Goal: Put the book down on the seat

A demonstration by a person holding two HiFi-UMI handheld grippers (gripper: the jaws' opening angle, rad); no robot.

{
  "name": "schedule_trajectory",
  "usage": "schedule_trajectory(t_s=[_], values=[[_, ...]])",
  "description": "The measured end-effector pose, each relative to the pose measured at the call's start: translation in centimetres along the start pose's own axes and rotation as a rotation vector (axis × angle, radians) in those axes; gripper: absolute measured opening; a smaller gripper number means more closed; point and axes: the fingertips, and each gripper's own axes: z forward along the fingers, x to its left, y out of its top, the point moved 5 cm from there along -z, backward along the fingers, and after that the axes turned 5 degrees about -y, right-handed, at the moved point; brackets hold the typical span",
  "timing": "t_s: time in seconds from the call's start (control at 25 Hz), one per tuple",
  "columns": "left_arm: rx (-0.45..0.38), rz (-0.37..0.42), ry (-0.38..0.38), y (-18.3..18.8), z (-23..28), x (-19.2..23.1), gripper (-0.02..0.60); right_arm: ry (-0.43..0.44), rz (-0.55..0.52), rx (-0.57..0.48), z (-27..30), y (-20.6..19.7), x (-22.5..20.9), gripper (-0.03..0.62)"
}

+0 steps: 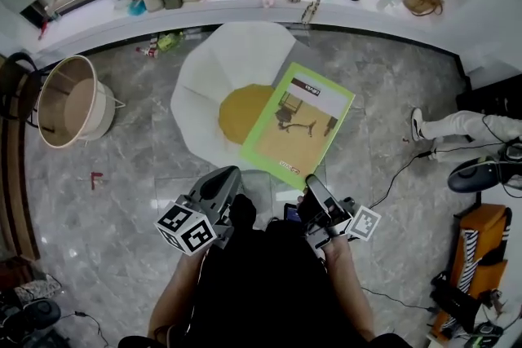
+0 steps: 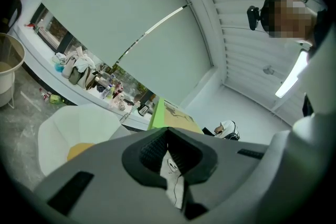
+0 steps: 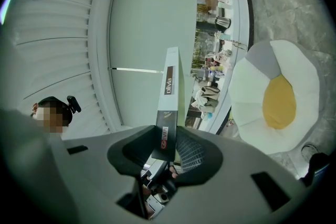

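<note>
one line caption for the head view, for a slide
Right tongs grip a green book by its edge near the egg-shaped seat.

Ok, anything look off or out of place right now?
The book sits skewed to the seat, pinched at its near corner by the right gripper alone. Also, litter lies on the floor under the ledge.

Seat (image 1: 212, 81): left half is open from above, while the book (image 1: 298, 126) hangs over its right side. Floor (image 1: 122, 151) is free near and left of the seat. Basket (image 1: 73, 102) stands well left. Cluttered ledge (image 1: 98, 24) closes off the far side. On the right, a cable (image 1: 394, 178) lies on the floor, with a person's shoe (image 1: 418, 125) beyond it.
</note>
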Motion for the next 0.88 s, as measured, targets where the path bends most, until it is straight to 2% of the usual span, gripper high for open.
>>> schedule_trajectory(t_s=[0.4, 0.88], values=[[0.034, -0.016, -0.030, 1.8, 2.1, 3.1, 0.012, -0.018, -0.010, 0.004, 3.8, 1.0, -0.4, 0.138], [0.022, -0.008, 0.016, 2.2, 6.6, 3.0, 0.012, -0.016, 0.002, 0.027, 4.2, 5.0, -2.1, 0.138]])
